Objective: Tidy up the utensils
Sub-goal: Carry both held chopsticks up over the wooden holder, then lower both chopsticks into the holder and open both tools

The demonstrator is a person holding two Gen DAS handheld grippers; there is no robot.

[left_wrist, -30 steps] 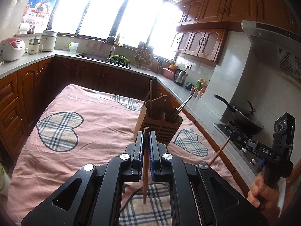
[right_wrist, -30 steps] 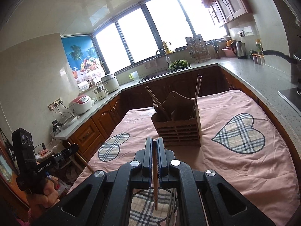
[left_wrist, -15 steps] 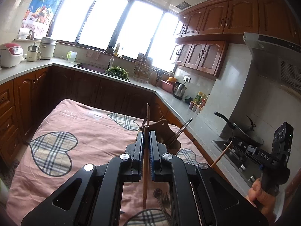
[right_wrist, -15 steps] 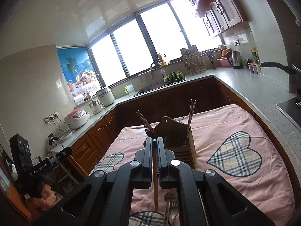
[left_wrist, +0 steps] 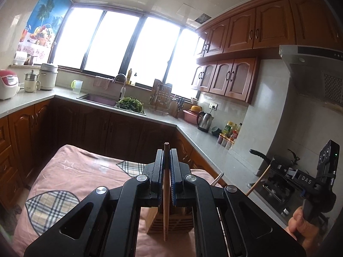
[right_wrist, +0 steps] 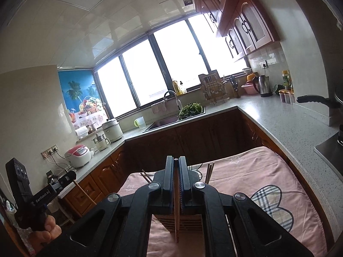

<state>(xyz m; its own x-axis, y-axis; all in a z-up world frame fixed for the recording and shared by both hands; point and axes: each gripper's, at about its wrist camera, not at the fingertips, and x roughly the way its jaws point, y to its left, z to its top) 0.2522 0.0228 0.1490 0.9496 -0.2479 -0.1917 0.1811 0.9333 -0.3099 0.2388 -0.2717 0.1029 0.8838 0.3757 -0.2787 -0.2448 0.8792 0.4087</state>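
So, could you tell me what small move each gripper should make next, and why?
Probably bring both forward and tip them down: each gripper, left and right, clamps one chopstick near upright, and the holder sits just ahead, below them.

Pink cloth patterned with plaid hearts; black tongs with blue pads; reddish-brown chopstick; speckled grey counter; red-brown cabinets

My two wrist views, each close behind its fingers, facing the window, both sharing sink and pink-clothed table.
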